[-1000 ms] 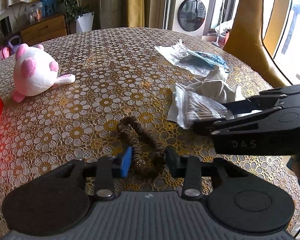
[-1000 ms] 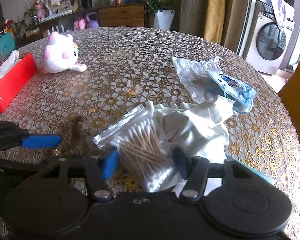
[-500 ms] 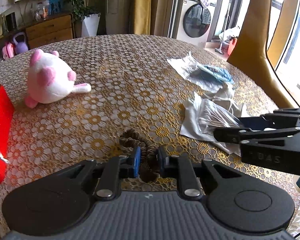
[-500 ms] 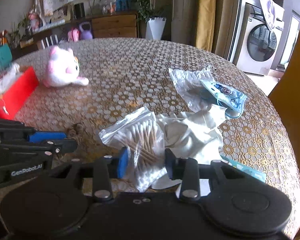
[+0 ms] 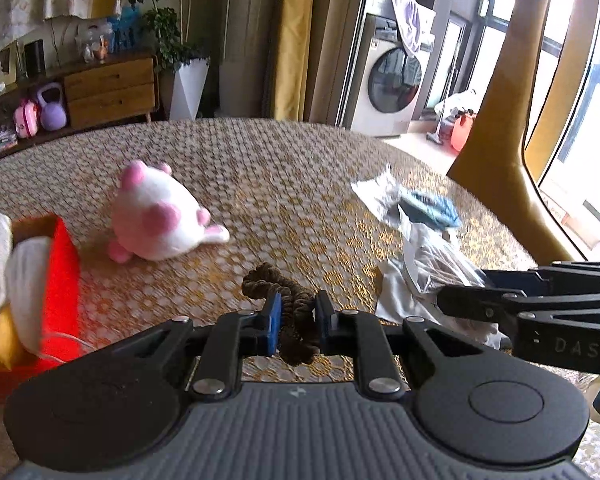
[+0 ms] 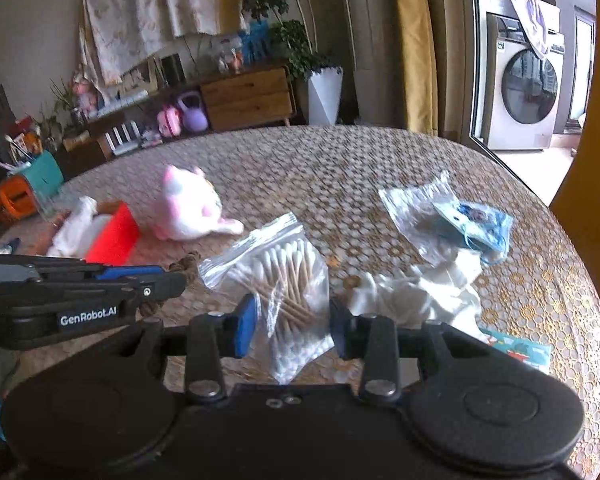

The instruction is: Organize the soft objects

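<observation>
My left gripper [image 5: 296, 326] is clamped on the brown hair tie [image 5: 278, 292], whose loose loop trails forward from the pads. My right gripper [image 6: 290, 322] is closed on the bag of cotton swabs [image 6: 278, 276], its sticks running away from me. Both loads hang over the table [image 5: 284, 184]. The red box [image 5: 62, 280] lies at the near left, left of the pink plush toy [image 5: 156, 222], so I judge the left hand is nearer to it.
</observation>
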### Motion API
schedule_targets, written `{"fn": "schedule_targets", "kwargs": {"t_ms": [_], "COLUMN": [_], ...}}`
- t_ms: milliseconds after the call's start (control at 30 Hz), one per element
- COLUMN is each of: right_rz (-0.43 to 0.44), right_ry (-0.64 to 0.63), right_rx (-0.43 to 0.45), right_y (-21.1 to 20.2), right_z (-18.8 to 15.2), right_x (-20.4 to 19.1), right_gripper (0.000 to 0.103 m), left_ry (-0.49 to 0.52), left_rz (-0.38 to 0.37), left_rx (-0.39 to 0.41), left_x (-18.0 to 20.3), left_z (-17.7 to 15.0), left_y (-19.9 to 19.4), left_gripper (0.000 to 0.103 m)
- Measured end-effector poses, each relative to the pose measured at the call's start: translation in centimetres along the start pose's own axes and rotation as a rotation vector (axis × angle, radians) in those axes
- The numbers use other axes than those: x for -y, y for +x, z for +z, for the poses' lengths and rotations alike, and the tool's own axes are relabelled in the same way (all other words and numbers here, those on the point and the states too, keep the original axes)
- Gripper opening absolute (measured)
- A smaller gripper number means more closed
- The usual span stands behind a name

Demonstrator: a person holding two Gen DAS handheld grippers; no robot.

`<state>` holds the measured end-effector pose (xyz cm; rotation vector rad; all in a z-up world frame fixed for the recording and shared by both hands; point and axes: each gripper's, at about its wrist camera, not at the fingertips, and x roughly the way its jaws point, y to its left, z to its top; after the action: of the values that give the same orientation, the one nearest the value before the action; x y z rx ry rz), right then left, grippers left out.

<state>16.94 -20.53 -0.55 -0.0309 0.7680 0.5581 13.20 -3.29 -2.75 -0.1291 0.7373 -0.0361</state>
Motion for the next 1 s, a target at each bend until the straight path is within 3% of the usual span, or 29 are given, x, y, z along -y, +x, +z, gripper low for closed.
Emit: {"fn": "schedule_targets", "kwargs": {"t_ms": [400,633,800,1000], "right_rz": [0.061,0.093,0.093,0.067], "right_ry": [-0.06,-0.126,-0.158,-0.123], "right_rx": [0.052,0.068,0.064,0.05], "right_y": [-2.4,-2.3,-1.5,-1.3], "right_z": [1.9,2.6,2.9,2.4], "right_x": [-6.9,-11.8,-13.6,-12.8], "right_gripper": [0.037,0.037,0.037,0.037], "left_ry": [0.067,0.048,0.062,0.063], "left_rz": [0.002,0.027,-0.009,-0.051], "left_rx": [0.093,0.117,0.042,-0.033], "left_x": [-4.0,-8.1,-9.9,-8.5], "left_z": [2.3,2.7,2.1,0.2], "left_y": [-6.4,-8.9,-8.3,-5.7], "left_gripper": [0.018,0.018,0.018,0.018]}}
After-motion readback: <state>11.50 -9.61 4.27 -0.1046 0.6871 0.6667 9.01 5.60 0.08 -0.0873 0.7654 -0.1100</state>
